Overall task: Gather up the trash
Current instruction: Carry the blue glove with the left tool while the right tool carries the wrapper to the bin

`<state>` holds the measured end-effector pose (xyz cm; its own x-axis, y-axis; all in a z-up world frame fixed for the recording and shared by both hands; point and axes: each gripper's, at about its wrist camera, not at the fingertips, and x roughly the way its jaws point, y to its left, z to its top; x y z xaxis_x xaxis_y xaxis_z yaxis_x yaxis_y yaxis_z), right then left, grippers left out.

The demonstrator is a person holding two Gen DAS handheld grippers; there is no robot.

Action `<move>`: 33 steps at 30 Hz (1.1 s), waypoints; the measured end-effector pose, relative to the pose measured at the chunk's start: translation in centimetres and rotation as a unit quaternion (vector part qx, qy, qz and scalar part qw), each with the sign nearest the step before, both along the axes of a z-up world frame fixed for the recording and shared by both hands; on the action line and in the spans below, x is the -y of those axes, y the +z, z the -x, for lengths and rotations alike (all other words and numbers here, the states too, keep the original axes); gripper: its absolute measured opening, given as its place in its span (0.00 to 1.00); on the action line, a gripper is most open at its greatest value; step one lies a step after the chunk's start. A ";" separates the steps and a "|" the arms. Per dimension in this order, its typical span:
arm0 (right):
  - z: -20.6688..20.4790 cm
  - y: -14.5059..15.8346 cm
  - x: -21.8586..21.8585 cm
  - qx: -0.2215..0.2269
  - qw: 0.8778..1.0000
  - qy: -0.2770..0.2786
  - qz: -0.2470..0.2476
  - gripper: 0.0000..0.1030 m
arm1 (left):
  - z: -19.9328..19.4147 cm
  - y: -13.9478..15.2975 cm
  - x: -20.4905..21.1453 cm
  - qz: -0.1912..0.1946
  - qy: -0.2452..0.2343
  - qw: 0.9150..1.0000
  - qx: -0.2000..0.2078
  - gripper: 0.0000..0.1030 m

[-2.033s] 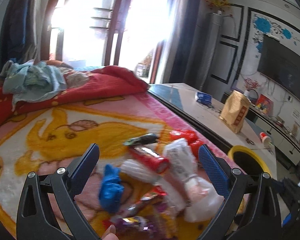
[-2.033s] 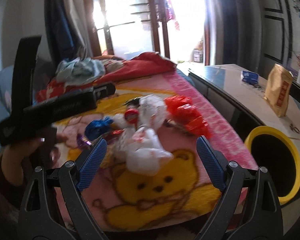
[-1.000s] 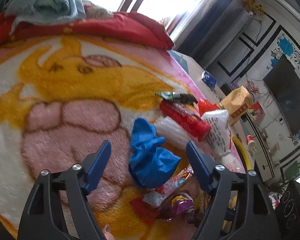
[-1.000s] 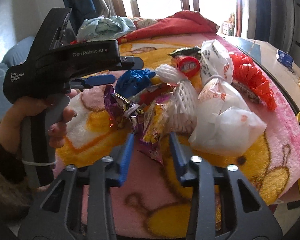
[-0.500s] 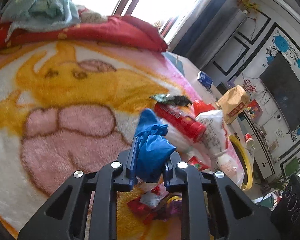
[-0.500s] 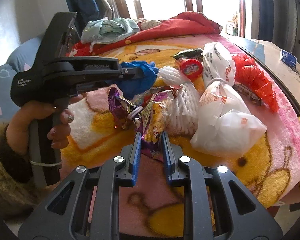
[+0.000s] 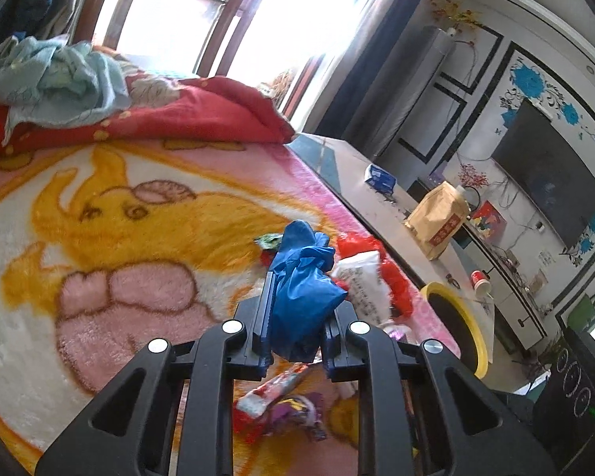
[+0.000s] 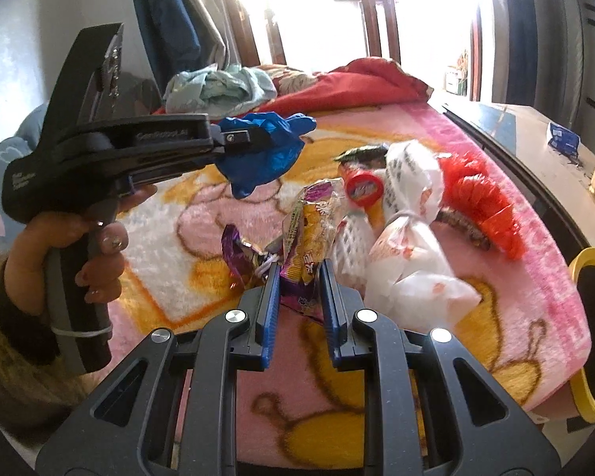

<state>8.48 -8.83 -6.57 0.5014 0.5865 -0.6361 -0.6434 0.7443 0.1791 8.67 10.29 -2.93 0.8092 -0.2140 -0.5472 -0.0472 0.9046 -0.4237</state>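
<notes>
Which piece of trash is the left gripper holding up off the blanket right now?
The crumpled blue plastic bag, pinched in the left gripper; it alone is blue and hangs clear of the blanket.

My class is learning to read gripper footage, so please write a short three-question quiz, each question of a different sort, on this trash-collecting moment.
1. True or false: the left gripper holds nothing.
2. Multiple choice: what is between the right gripper's fingers? A) red net bag B) purple and yellow snack wrapper C) white plastic bag
3. Short answer: what colour is the rim of the bin beside the blanket?

Key
1. False: it is shut on the blue plastic bag.
2. B, the purple and yellow snack wrapper.
3. Yellow.
</notes>
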 end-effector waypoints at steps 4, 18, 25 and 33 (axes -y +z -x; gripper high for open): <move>-0.4 0.7 0.8 0.006 1.000 -0.010 -0.006 0.14 | 0.3 0.8 1.0 -0.007 -0.009 1.000 0.010 0.18; -2.4 2.8 4.4 0.025 0.997 -0.065 -0.024 0.14 | 0.2 2.3 4.0 -0.022 -0.040 0.998 0.033 0.18; -3.4 3.3 6.4 0.027 0.995 -0.092 -0.028 0.14 | -0.1 2.7 5.5 -0.029 -0.057 0.997 0.039 0.18; -4.5 3.5 9.5 0.022 0.991 -0.127 -0.033 0.14 | -0.8 2.8 7.2 -0.033 -0.076 0.996 0.042 0.18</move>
